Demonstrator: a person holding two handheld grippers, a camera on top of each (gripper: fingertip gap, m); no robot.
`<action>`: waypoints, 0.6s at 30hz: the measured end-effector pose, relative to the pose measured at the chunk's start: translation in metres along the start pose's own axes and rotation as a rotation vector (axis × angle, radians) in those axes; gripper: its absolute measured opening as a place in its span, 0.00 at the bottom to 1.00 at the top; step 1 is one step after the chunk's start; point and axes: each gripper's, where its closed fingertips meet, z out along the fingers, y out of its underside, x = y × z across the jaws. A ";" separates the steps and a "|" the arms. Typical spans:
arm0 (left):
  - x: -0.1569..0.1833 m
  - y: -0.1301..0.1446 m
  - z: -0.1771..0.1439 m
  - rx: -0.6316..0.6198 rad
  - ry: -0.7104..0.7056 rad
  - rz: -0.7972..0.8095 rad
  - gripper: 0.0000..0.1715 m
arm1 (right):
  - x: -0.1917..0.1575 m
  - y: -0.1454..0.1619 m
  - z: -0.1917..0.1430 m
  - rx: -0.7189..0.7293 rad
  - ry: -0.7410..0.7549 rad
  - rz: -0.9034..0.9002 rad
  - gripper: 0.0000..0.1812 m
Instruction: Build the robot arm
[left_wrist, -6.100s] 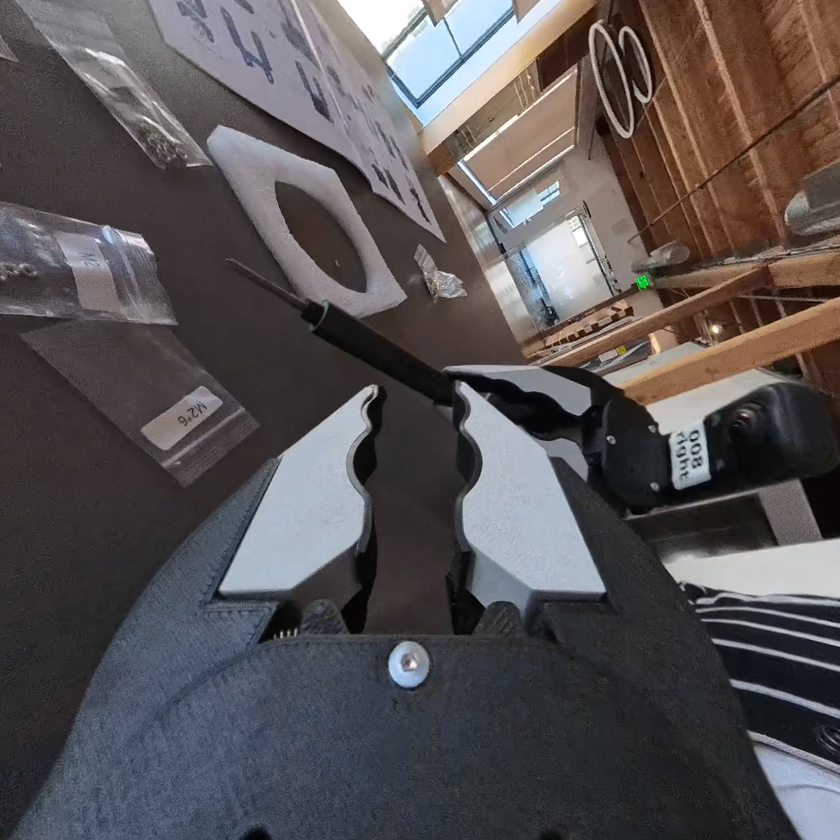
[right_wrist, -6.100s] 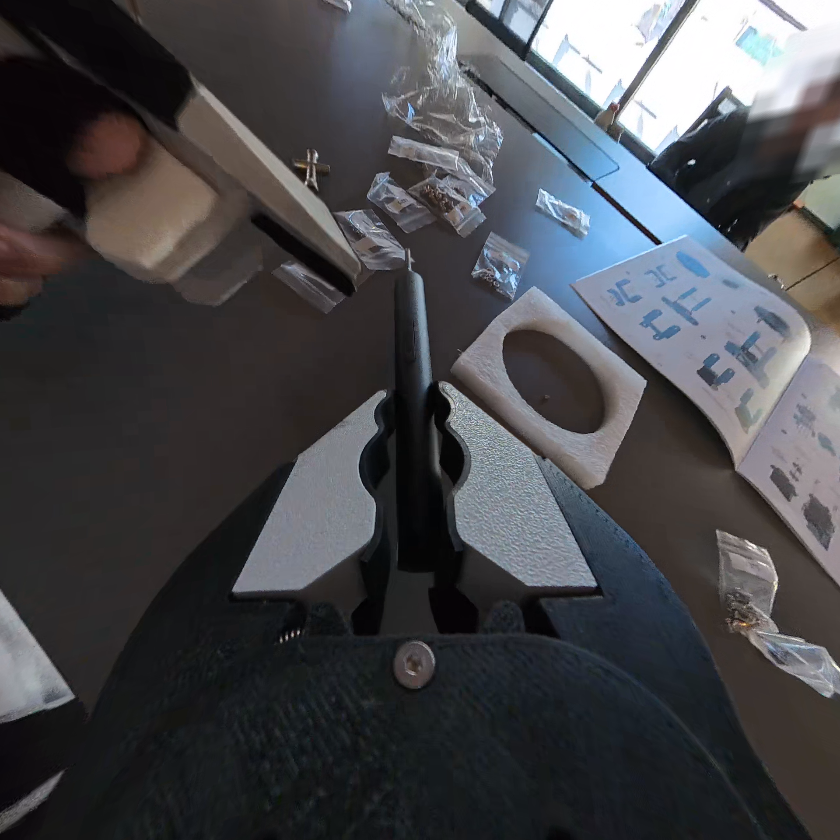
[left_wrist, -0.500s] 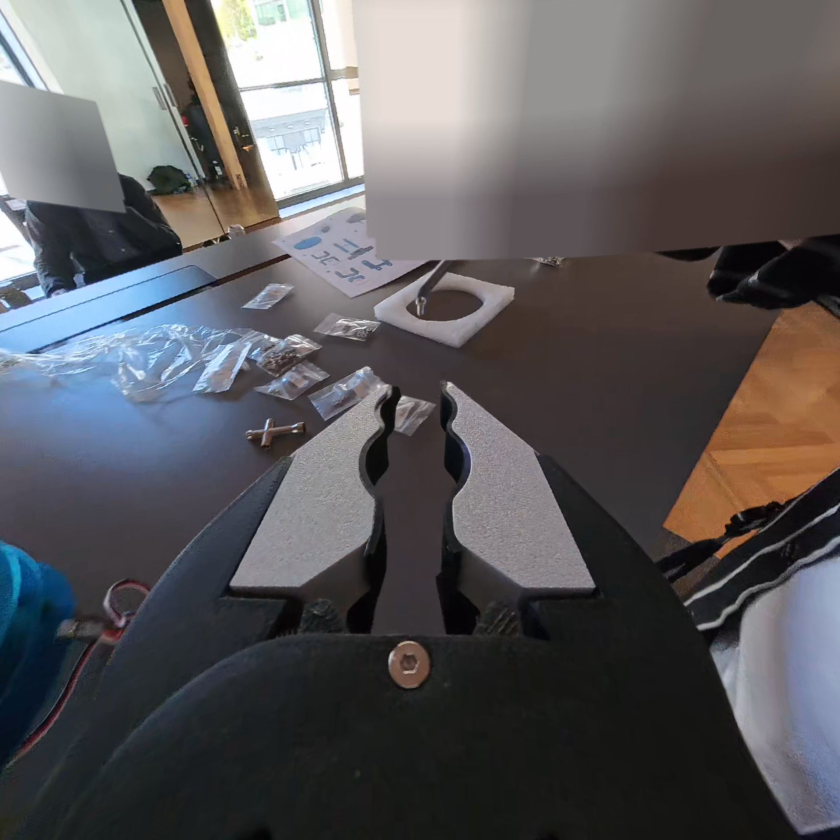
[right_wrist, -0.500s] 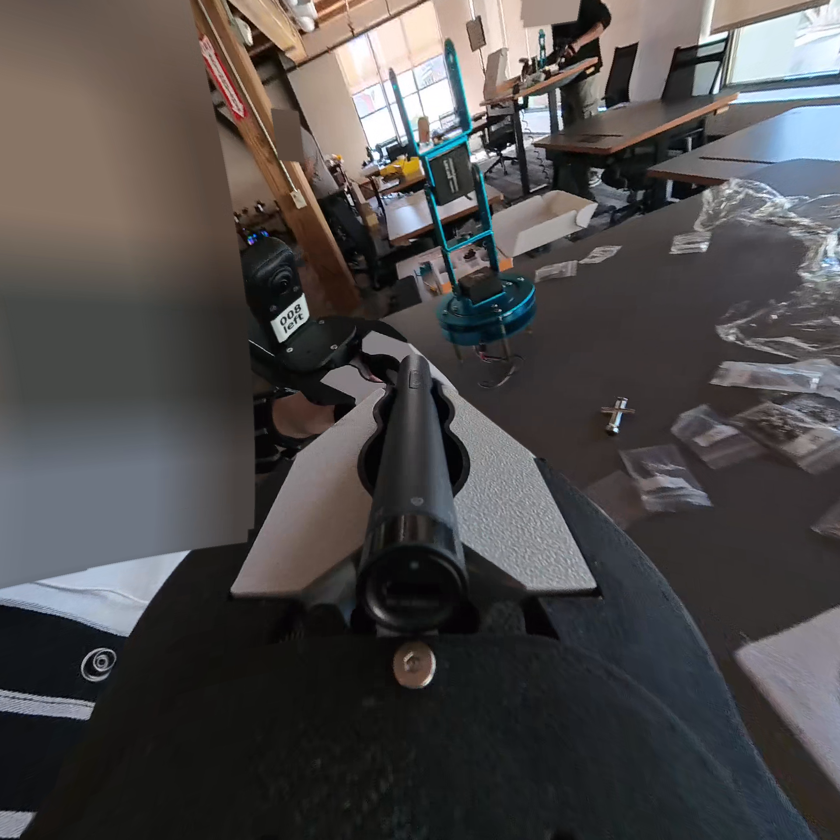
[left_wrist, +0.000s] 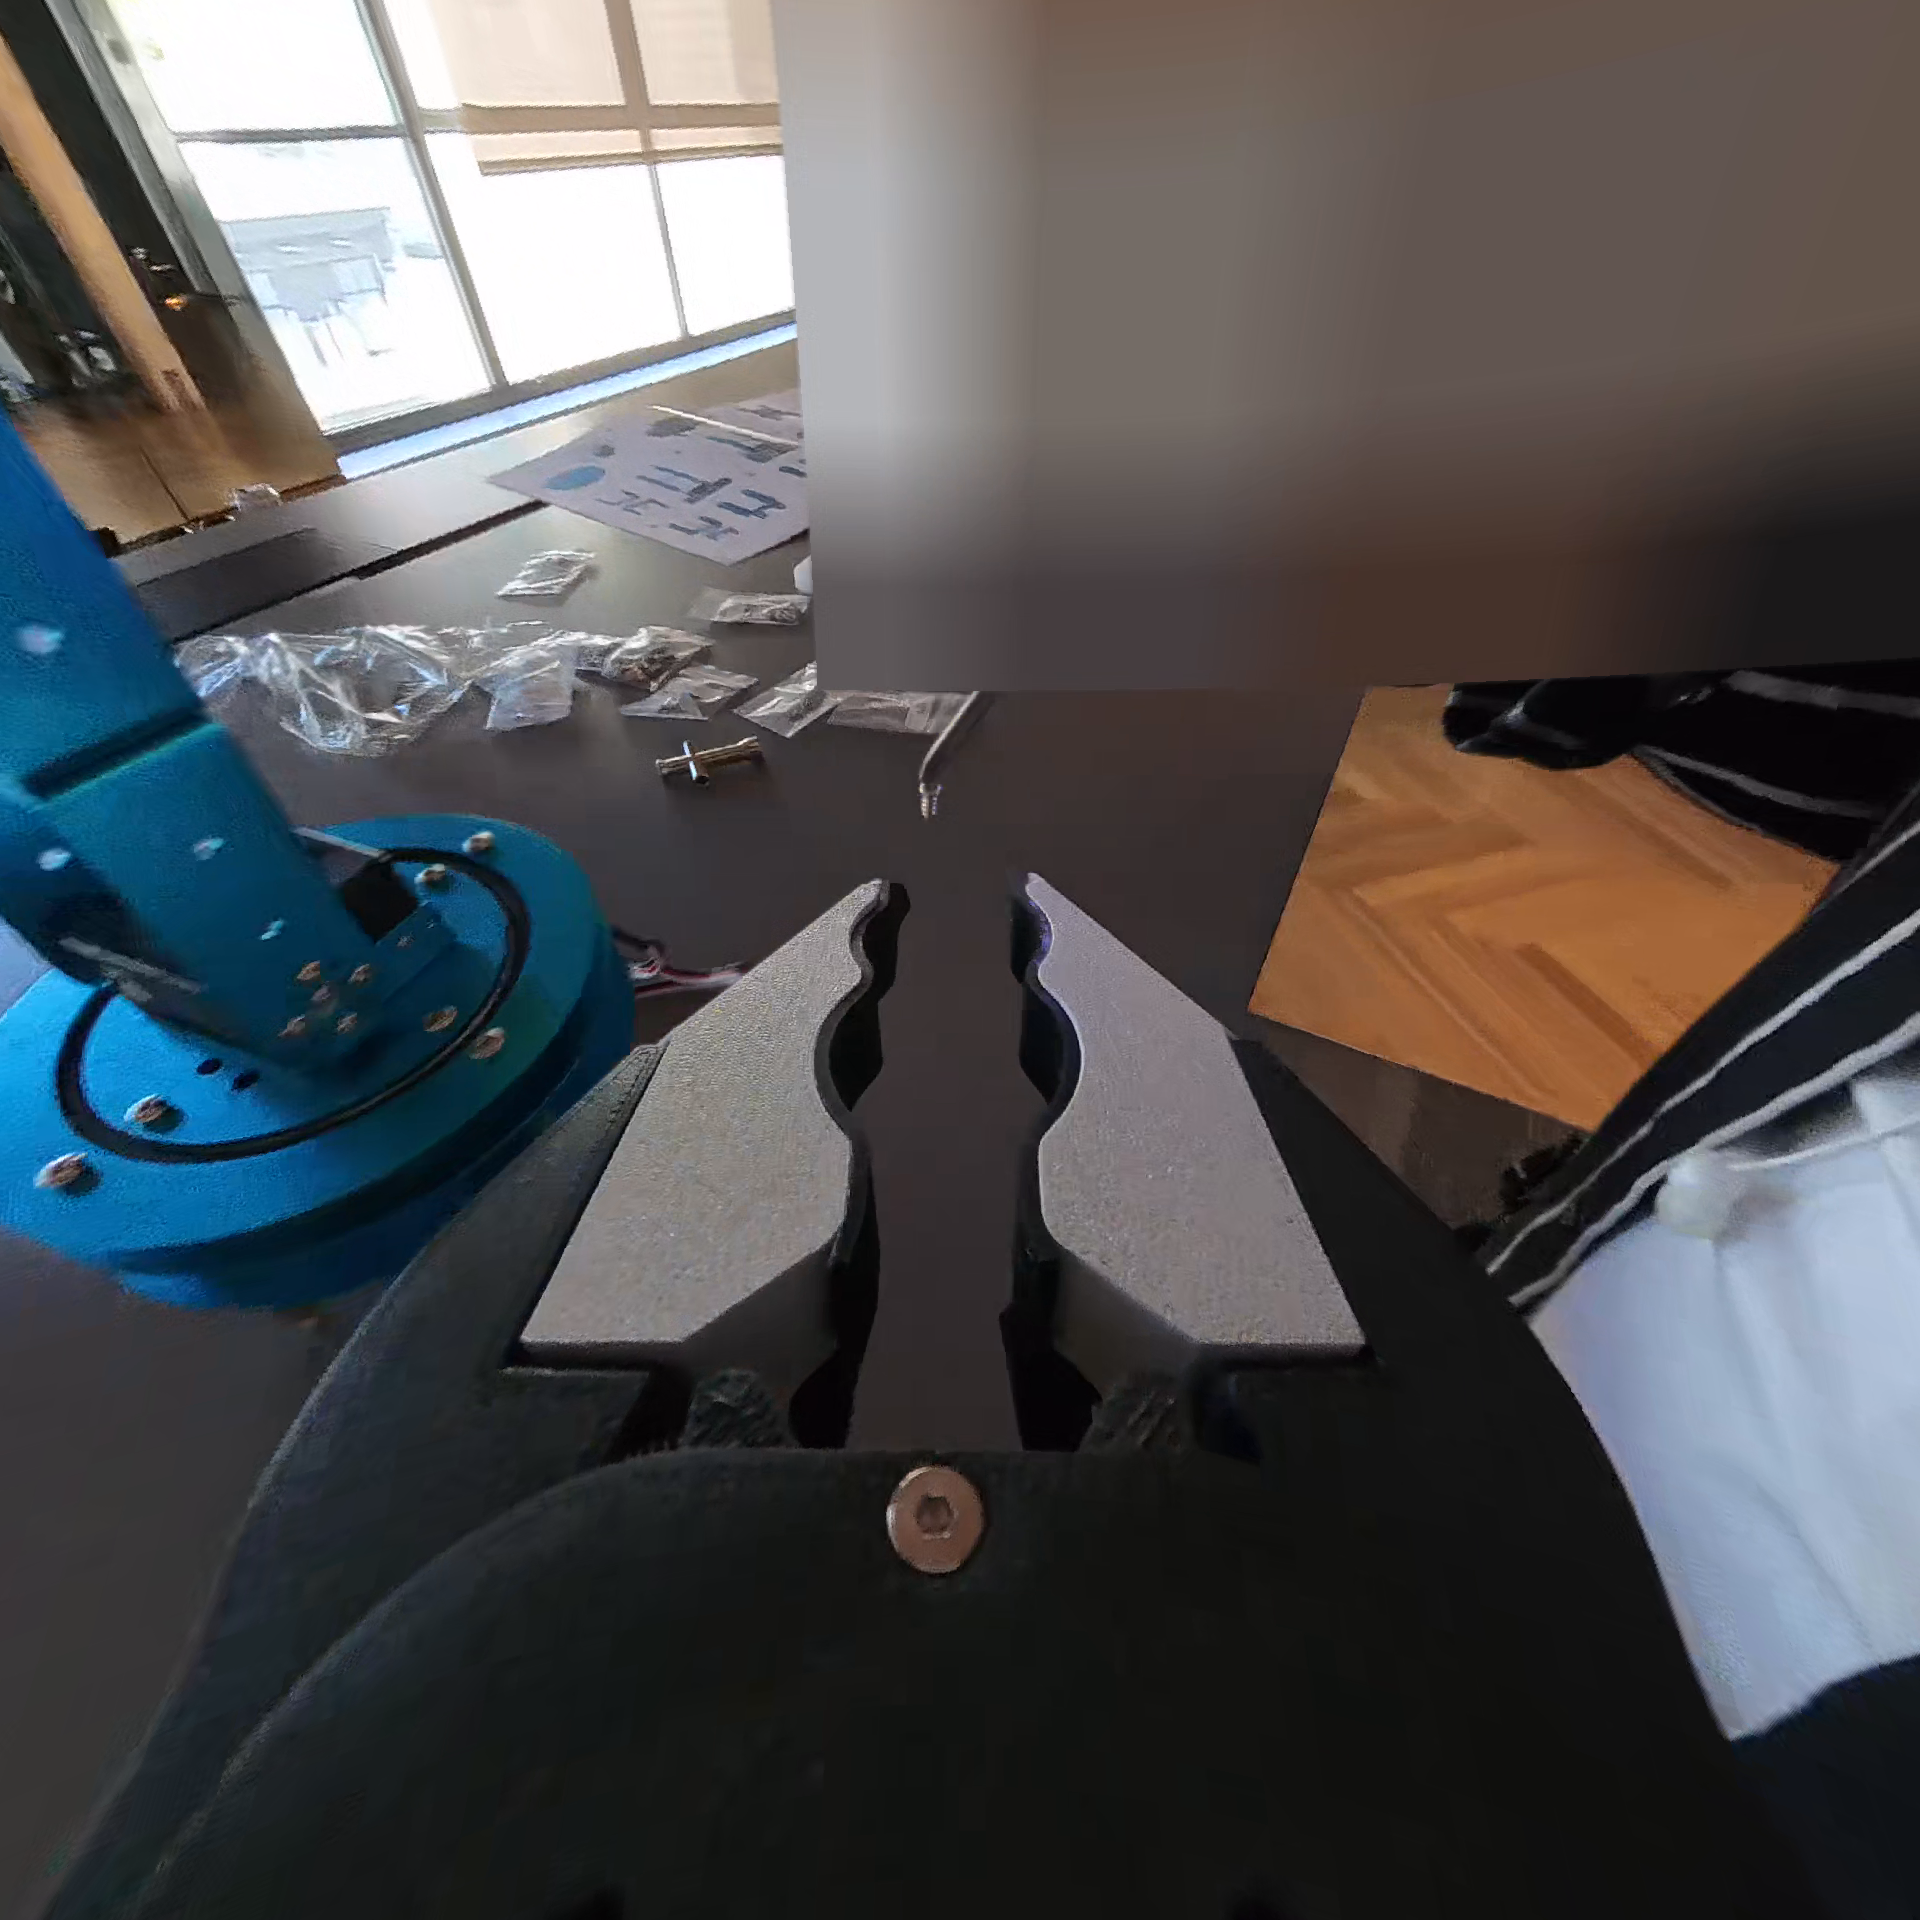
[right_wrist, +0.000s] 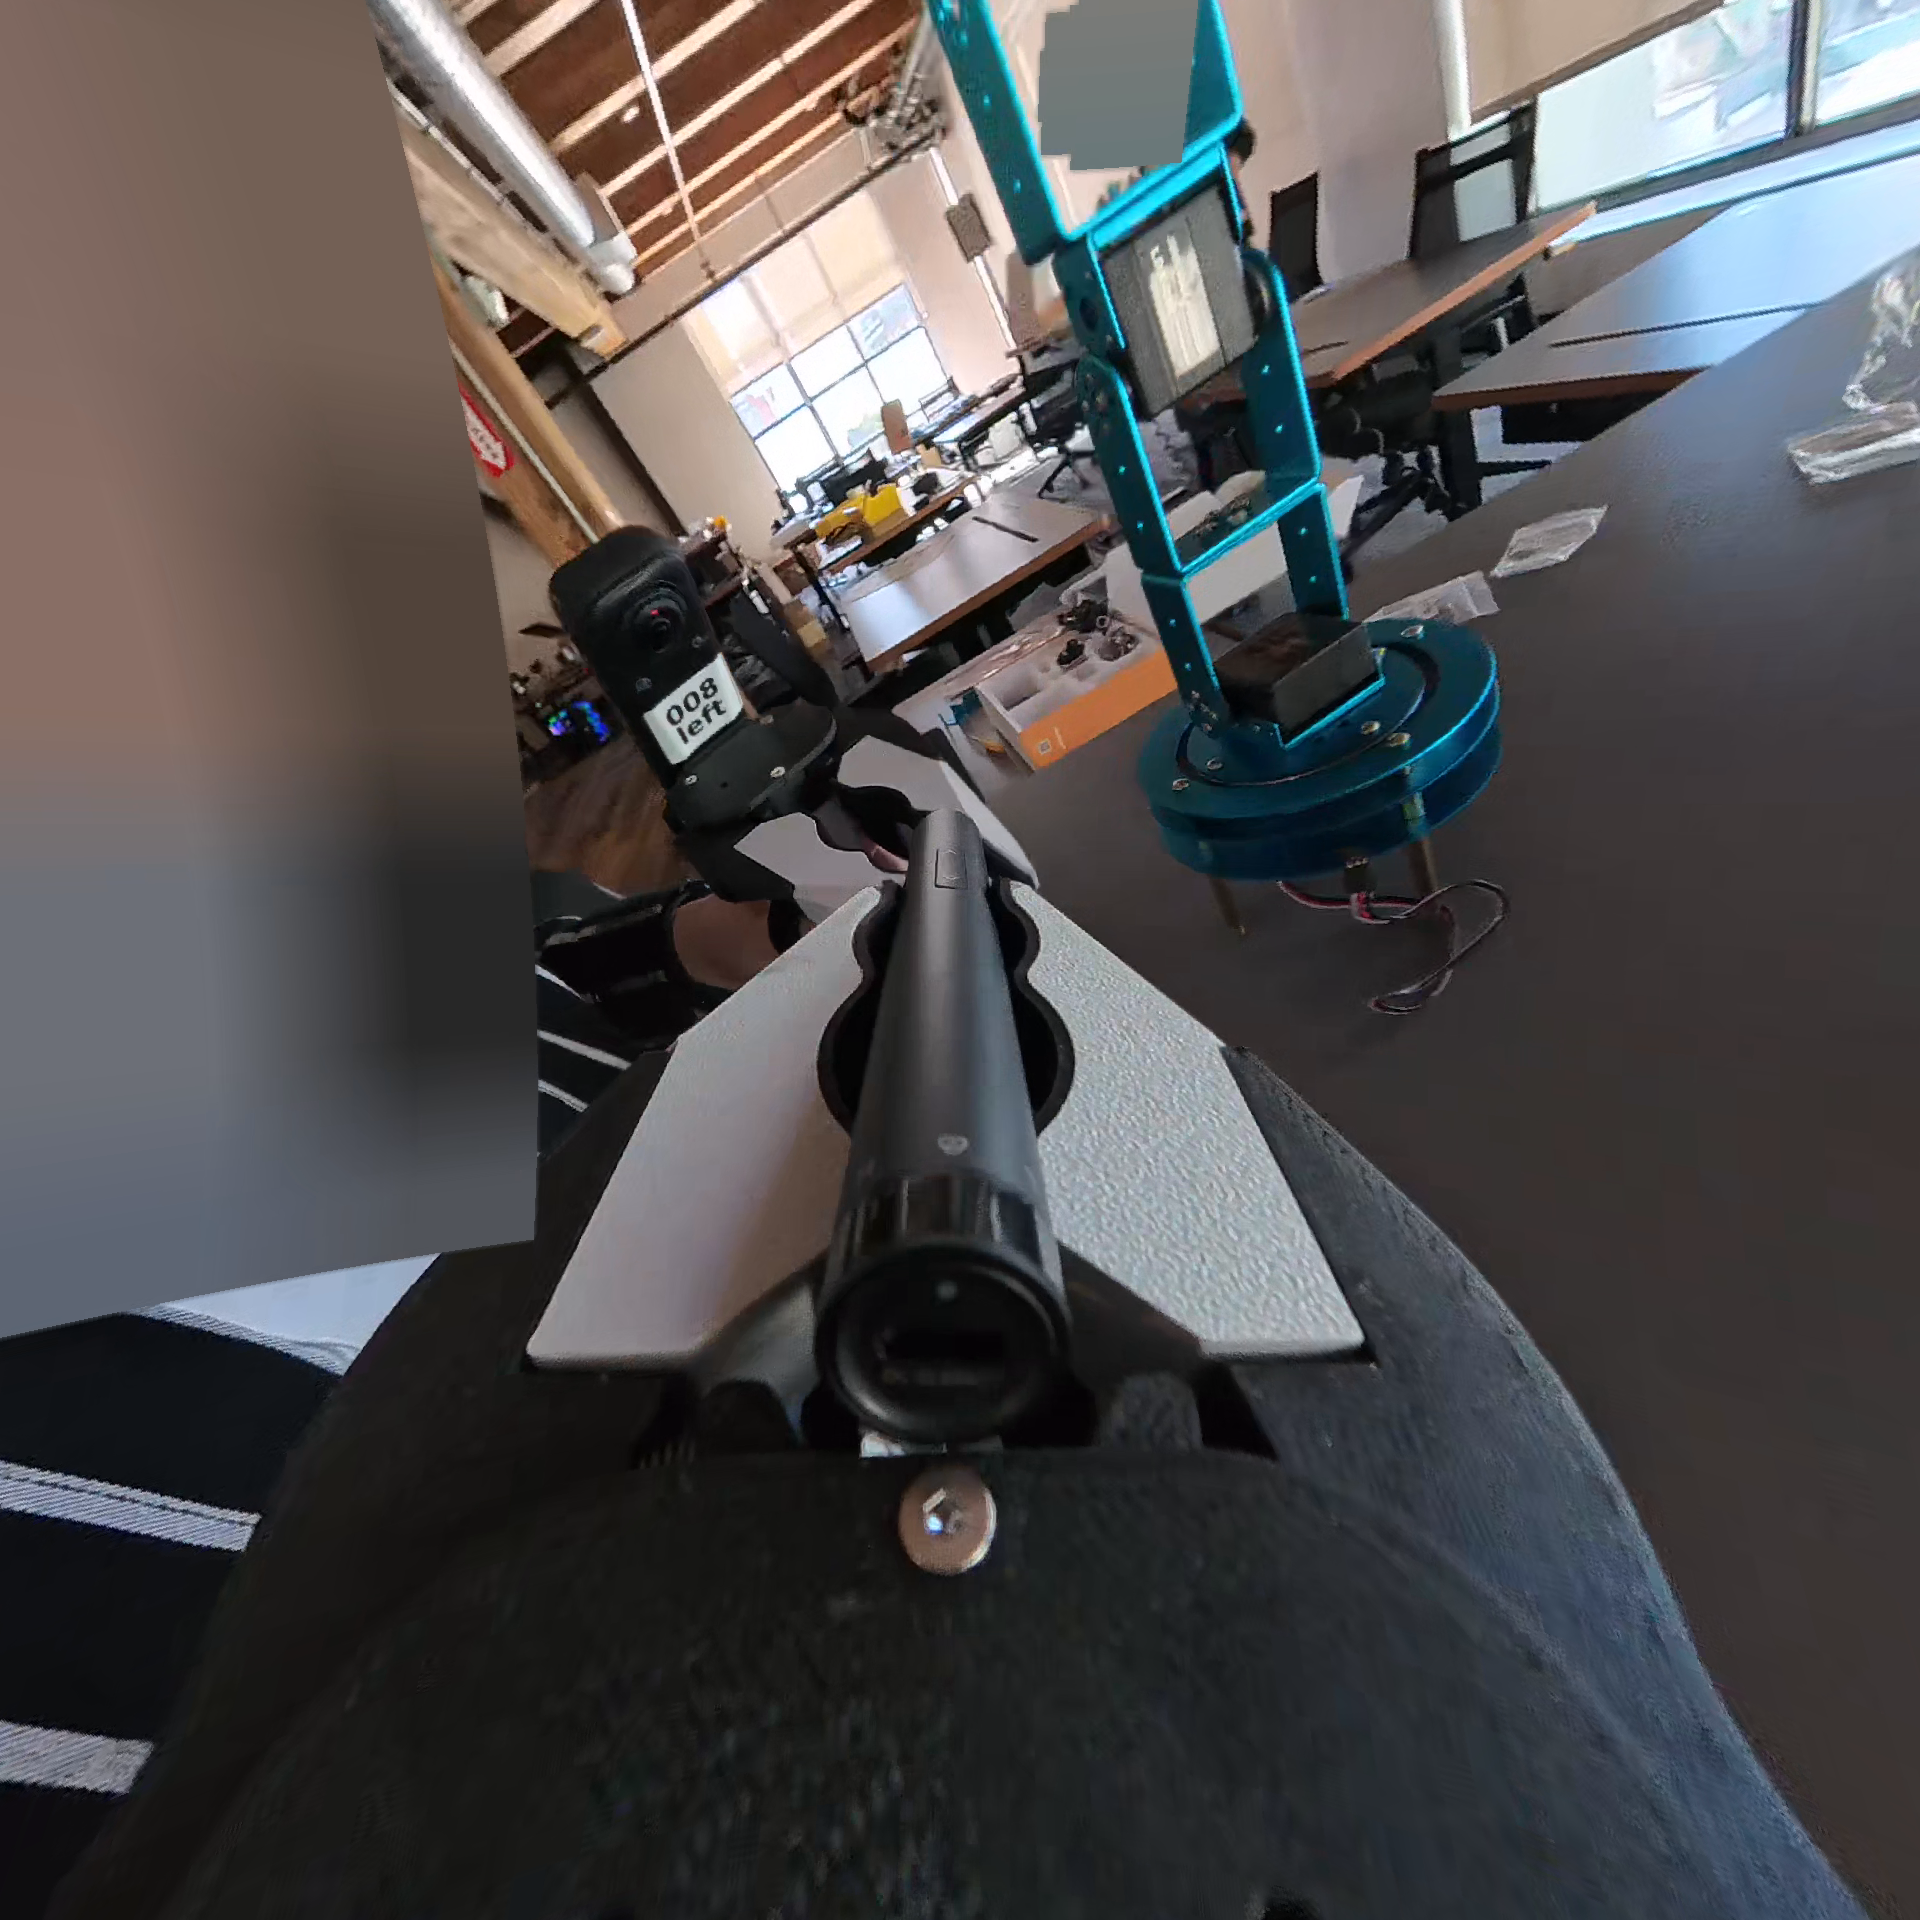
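While gaping with nothing between its fingers, left gripper (left_wrist: 958, 894) poised over bare dark table (left_wrist: 1122, 831), near its corner edge, blue turntable base (left_wrist: 312, 1049) close at left. Right gripper (right_wrist: 951, 894) clamped on black screwdriver (right_wrist: 940, 1049), beside table's rim.

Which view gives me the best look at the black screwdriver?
The right wrist view: the black screwdriver lies lengthwise between the right gripper's fingers, handle end toward the camera. The left wrist view shows only its bit end below the blurred patch.
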 end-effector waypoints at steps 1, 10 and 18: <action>-0.004 0.003 -0.007 -0.007 0.006 0.015 0.11 | -0.003 0.003 0.007 -0.001 0.019 0.010 0.09; -0.017 -0.005 -0.042 0.110 0.054 0.007 0.07 | -0.022 0.001 0.034 -0.041 0.107 0.013 0.09; -0.013 -0.006 -0.039 0.129 0.051 0.003 0.06 | -0.022 0.003 0.032 -0.081 0.110 0.011 0.10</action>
